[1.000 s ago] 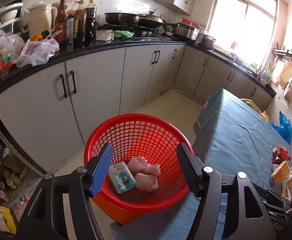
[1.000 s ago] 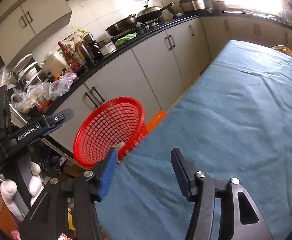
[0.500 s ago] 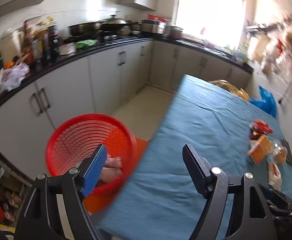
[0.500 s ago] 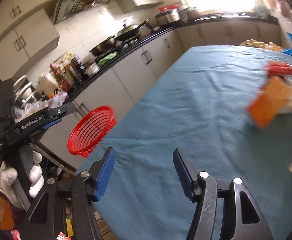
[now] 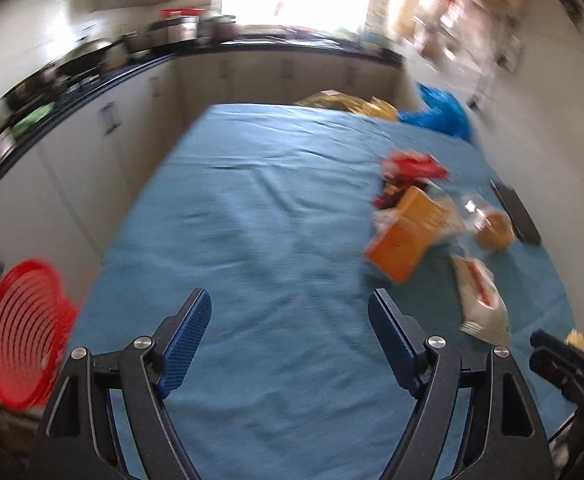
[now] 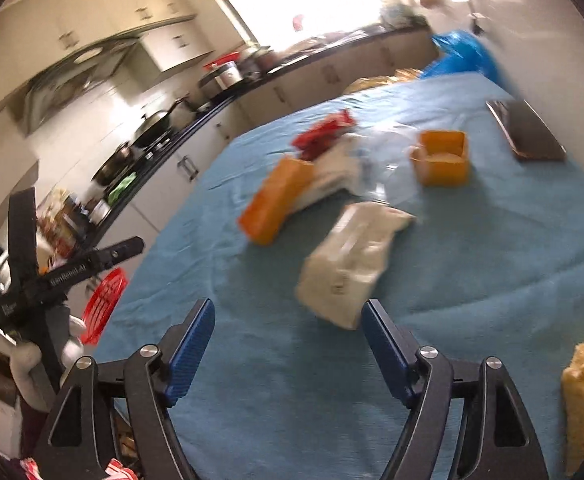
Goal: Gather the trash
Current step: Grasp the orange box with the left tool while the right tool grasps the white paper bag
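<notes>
My right hand-held gripper point(image 6: 288, 344) is opening, nothing between its jaws; my left hand-held gripper point(image 5: 292, 340) stands wide and bare. The white packet point(image 6: 351, 264) lies just ahead on the blue surface point(image 6: 471, 280); it looks light, crumply. I'd pinch across its middle.

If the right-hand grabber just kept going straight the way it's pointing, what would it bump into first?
Most likely the white crumpled packet, lying just beyond the right gripper and slightly toward its right finger. Its jaws are opening with nothing between them. Blur makes depth uncertain; it might meet the blue tablecloth first.
</notes>
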The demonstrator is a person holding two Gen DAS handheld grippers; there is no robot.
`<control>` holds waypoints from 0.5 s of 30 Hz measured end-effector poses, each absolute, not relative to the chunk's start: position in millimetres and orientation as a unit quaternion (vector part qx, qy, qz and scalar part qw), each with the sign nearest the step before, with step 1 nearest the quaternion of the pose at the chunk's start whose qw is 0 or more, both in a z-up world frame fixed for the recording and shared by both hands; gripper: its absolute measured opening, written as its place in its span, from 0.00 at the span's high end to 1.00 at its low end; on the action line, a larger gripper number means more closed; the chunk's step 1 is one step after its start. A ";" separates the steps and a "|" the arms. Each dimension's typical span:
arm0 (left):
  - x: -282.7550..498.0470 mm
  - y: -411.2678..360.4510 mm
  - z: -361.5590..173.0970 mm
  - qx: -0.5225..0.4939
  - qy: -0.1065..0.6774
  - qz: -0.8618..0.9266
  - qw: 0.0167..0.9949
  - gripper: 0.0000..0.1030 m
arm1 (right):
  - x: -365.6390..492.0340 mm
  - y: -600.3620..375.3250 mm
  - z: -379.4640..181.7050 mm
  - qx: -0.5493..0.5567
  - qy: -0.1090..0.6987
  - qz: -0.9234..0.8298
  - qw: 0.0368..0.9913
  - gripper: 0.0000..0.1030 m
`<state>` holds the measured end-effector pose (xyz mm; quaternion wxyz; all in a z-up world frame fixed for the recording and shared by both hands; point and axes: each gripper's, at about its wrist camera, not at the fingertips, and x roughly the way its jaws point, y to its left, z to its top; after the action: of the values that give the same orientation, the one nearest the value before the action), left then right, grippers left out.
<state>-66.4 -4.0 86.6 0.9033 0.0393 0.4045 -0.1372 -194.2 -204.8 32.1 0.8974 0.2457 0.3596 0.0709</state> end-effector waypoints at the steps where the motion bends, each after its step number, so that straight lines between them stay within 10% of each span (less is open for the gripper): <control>1: -64.7 -15.8 84.8 0.054 0.403 -0.147 0.902 0.23 | -192.2 -209.2 30.4 0.249 0.361 0.065 0.896 0.20; 15: -24.4 -118.2 57.2 0.213 0.388 -0.216 0.870 0.21 | -142.4 -213.1 9.9 0.272 0.385 0.016 0.882 0.19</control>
<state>-24.4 -118.2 57.2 0.8704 0.2133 0.3876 -0.2158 -142.4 -213.2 9.9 0.8815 0.2721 0.3854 0.0158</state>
